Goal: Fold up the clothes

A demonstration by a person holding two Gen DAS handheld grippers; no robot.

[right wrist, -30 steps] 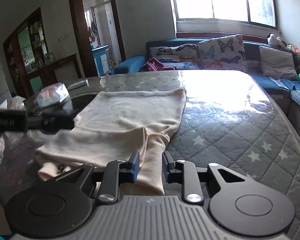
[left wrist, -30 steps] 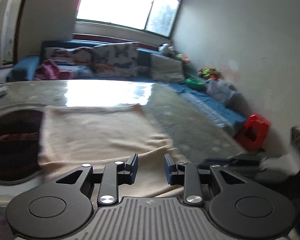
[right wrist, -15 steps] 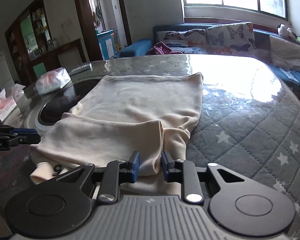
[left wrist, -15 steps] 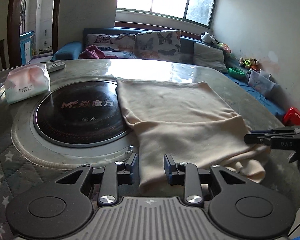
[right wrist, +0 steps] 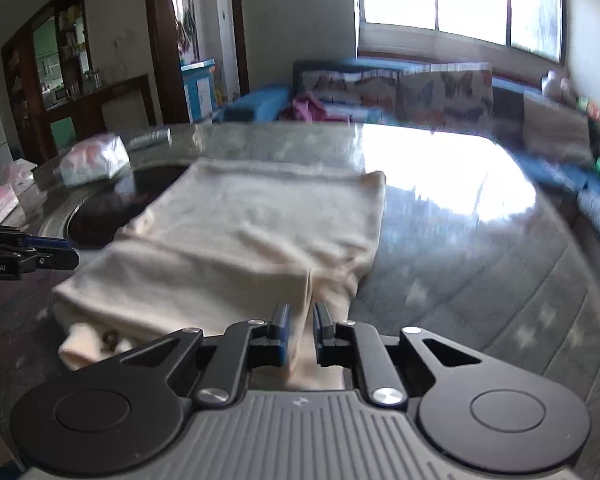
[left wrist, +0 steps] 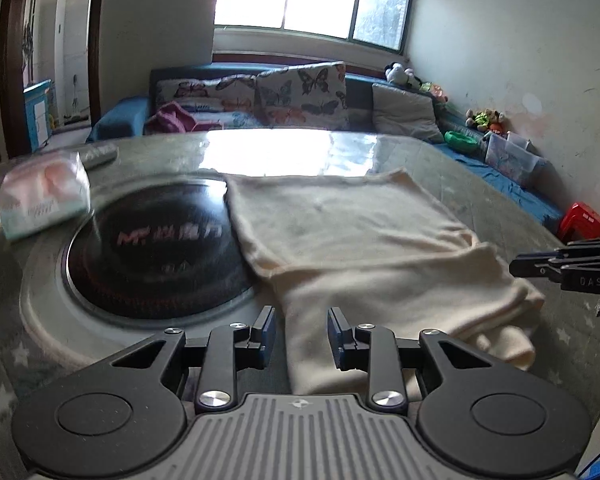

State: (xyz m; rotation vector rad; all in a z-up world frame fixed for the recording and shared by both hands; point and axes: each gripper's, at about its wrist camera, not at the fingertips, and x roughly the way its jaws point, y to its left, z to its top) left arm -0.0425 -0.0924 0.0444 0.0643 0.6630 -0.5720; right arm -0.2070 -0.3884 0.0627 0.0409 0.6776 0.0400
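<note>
Ok, R gripper [right wrist: 301,316] jaws just closing, pinching near edge of cream garment [right wrist: 252,236] lying mid-frame on table [right wrist: 480,280]; L gripper [left wrist: 301,322] spread w/ cloth edge between the pads, not clamped.

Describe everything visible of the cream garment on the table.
The cream garment is soft, knit-looking cloth lying flat on the quilted table cover, partly folded: a near layer doubled over, a cuff-like end poking out beneath. One edge overlaps the black round cooktop. The right gripper, jaws just closing, pinches its near edge; the left gripper stands open over it.
</note>
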